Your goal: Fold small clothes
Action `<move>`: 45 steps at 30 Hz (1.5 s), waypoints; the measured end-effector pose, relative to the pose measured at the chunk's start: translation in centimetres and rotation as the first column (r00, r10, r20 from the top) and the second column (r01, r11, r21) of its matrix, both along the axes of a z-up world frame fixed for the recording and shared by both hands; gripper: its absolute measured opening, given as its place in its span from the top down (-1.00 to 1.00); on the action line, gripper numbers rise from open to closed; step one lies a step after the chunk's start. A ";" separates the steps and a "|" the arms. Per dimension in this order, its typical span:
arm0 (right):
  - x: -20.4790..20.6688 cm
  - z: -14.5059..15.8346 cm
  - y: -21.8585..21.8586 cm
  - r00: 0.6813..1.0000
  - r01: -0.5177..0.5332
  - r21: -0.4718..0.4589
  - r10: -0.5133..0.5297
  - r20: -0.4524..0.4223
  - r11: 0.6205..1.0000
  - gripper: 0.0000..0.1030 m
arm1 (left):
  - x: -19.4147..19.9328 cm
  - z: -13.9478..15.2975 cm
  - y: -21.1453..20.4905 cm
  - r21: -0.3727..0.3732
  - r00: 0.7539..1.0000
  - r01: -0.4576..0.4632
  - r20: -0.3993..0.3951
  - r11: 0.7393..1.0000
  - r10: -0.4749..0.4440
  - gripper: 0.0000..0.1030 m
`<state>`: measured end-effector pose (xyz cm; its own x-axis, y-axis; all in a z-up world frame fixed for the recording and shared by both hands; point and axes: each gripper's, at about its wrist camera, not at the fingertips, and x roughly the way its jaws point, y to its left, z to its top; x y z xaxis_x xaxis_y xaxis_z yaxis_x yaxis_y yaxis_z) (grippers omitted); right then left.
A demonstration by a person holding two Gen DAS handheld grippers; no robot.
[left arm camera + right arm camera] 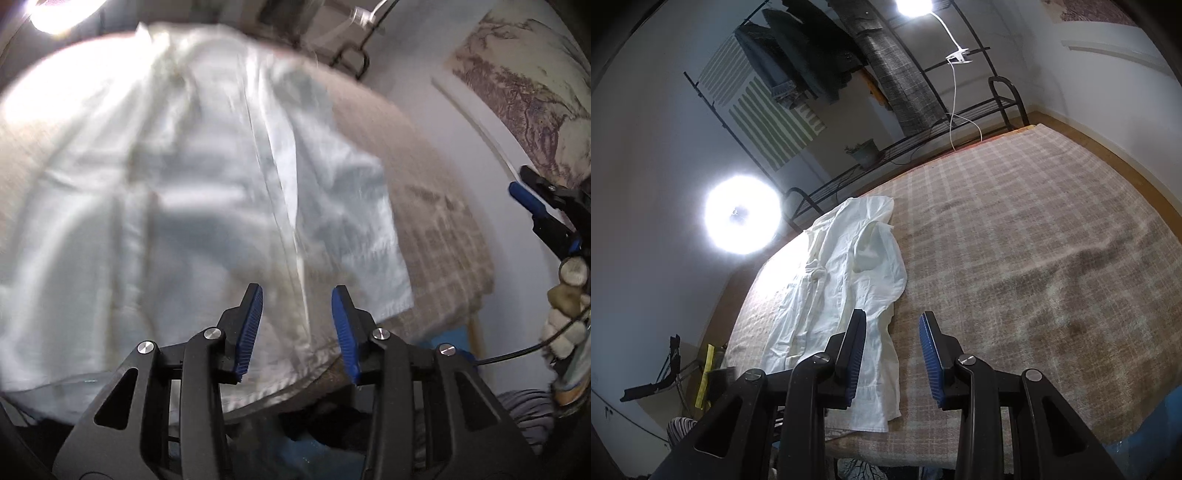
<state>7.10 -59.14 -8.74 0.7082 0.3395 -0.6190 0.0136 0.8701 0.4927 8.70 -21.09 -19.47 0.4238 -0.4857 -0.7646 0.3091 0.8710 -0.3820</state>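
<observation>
Garment (842, 291): white, crumpled, lying lengthwise on the blanket; in the right wrist view it runs from 7 o'clock up toward 11 o'clock. Near hem sits close to the blanket's near edge.
Blanket (1015, 240): tan plaid, spread flat, bare from centre out to 3 o'clock.
Left gripper (297, 328): jaws spread, nothing between the pads; hovers over the garment's near edge, a long seam running up toward 12 o'clock. View blurred.
Right gripper (892, 356): jaws spread, empty; left finger overlaps the garment's right edge in view, right finger over bare blanket. Contact with cloth: cannot tell. In the left wrist view it shows at 3 o'clock, off the blanket's side.
Lamp (740, 216): round, glaring, at 9 o'clock beyond the blanket's far corner.
Rack (960, 118): black metal, at 12 o'clock behind the blanket; dark clothes hang above it.
</observation>
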 end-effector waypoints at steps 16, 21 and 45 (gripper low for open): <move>-1.6 1.8 -2.7 0.993 0.045 0.073 -0.053 0.105 0.996 0.33 | -1.0 -2.7 -14.2 0.247 0.955 0.282 0.025 0.927 -0.297 -0.18; -1.5 1.6 -3.0 0.994 0.049 0.072 -0.056 0.096 0.996 0.33 | -1.1 -3.2 -14.0 0.262 0.946 0.280 0.086 0.923 -0.312 0.11; 19.5 -10.7 3.5 0.949 -0.023 0.162 0.072 -0.308 0.987 0.02 | 1.8 2.4 -1.0 -0.248 0.999 0.014 0.037 0.969 -0.005 0.84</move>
